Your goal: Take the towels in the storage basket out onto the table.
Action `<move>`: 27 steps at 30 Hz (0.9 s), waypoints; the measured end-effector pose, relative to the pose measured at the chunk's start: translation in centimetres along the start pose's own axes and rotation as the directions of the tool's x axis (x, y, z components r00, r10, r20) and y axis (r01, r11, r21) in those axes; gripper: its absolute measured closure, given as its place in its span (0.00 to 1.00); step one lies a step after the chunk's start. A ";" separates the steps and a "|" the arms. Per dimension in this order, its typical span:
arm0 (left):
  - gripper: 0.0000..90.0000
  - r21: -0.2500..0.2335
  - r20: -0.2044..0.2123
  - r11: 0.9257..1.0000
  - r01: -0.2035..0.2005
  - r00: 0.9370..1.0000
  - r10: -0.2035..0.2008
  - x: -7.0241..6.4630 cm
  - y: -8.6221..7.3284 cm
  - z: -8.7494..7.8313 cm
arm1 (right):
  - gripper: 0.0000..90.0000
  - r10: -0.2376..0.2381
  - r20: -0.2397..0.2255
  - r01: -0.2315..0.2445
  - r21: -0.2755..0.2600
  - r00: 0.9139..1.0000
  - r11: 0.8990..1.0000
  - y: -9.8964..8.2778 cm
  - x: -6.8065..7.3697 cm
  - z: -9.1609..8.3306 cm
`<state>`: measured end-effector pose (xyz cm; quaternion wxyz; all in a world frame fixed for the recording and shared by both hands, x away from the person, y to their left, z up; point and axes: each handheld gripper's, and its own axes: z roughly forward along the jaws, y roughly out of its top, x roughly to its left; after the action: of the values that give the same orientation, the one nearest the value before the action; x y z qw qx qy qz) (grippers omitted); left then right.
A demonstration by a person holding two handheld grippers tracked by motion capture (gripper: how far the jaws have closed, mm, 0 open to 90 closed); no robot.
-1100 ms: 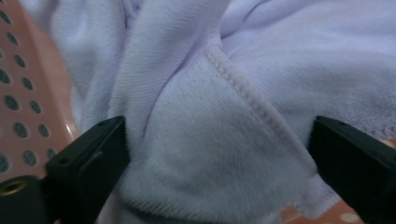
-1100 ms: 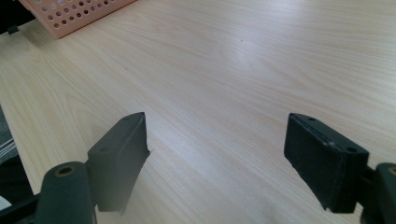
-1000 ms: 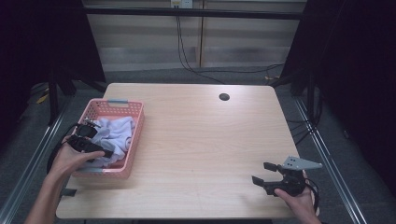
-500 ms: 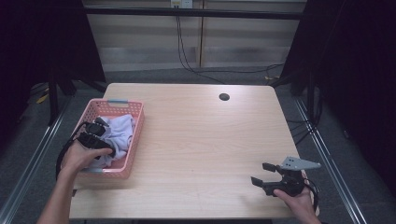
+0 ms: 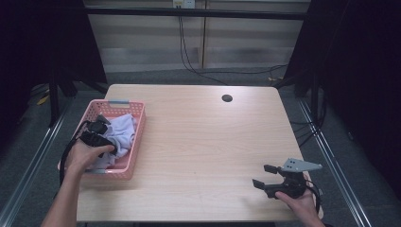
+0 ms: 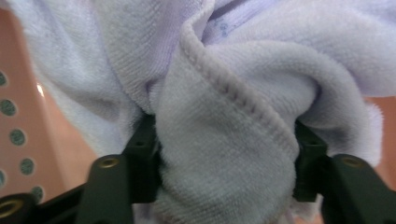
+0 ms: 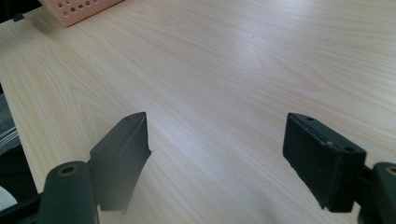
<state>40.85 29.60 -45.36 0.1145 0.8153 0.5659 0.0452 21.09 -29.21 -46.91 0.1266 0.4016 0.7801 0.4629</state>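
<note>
I see the towel (image 6: pixel 224 140) as a pale lilac, fluffy cloth with a stitched hem, crumpled in soft folds inside the pink basket (image 5: pixel 137 137) at the left side of the table (image 5: pixel 203 142). My left gripper (image 5: pixel 101 135) has just been closing, and its jaws now press a thick fold of the towel between them. My right gripper (image 5: pixel 265 176) rests spread apart near the right front corner, holding nothing.

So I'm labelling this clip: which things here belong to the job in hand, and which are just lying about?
In the job:
- left gripper, jaws just been closing, a fold of cloth between them
- pale lilac towel
- pink basket holding the towel

Lying about:
- right gripper, open, on the wooden table
- dark round hole in the tabletop
</note>
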 end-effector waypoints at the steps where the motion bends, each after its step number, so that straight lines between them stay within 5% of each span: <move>1: 0.48 -0.007 0.005 1.000 -0.003 1.000 0.003 0.1 0.1 -0.1 | 0.25 0.001 -0.001 -0.001 -0.001 1.000 1.000 0.0 0.0 0.0; 14: 0.51 -0.033 0.054 0.999 -0.005 0.999 0.007 0.4 0.1 -1.9 | 0.25 0.012 0.011 -0.012 -0.004 1.000 1.000 0.0 -0.1 -0.1; 27: 0.51 -0.099 0.128 0.994 0.043 0.991 -0.030 1.6 0.1 -4.9 | 0.25 0.009 0.004 -0.009 -0.003 1.000 1.000 0.0 -0.1 -0.2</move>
<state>40.50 31.70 -40.68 0.1921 0.7992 0.5692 0.0201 21.06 -29.40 -46.87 0.1269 0.4056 0.7773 0.4639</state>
